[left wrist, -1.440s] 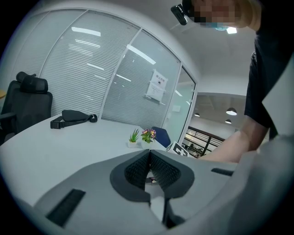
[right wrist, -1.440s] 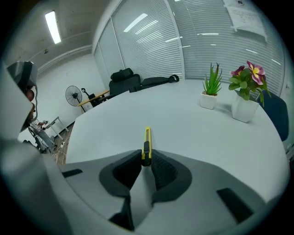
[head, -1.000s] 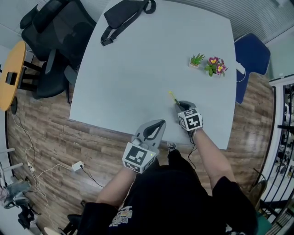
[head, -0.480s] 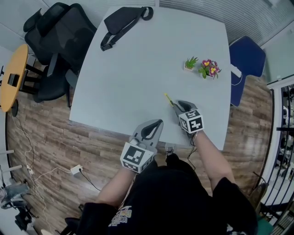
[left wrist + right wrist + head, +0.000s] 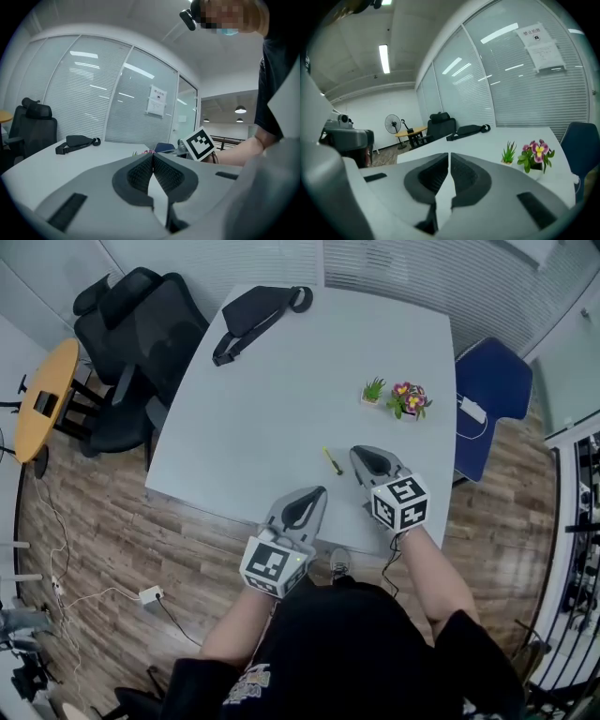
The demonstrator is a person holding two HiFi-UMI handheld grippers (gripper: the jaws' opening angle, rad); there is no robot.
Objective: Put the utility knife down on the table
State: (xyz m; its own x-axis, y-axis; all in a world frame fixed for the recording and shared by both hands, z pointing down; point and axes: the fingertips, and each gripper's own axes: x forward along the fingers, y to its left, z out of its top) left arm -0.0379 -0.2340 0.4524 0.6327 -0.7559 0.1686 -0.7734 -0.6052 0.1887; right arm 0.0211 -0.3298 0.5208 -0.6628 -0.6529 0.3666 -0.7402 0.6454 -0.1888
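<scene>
While scanning the broad pale grey tabletop [image 5: 281, 381], judging the put-down as finished. Hovering with the right grey two-jaw gripper [image 5: 356, 455] at five o'clock off the table's centre, jaws closing on nothing. Holding the left grey two-jaw gripper [image 5: 321, 490] at six o'clock, pads pressed together, empty. Finding the slim yellow-and-black utility knife [image 5: 332, 460] lying flat just at nine o'clock of the right gripper, apart from it. Judging it light, stiff, rather slippery; gripping mid-handle, clear of the blade. Reading its long axis as running eleven to five o'clock; failing to tell the blade end.
</scene>
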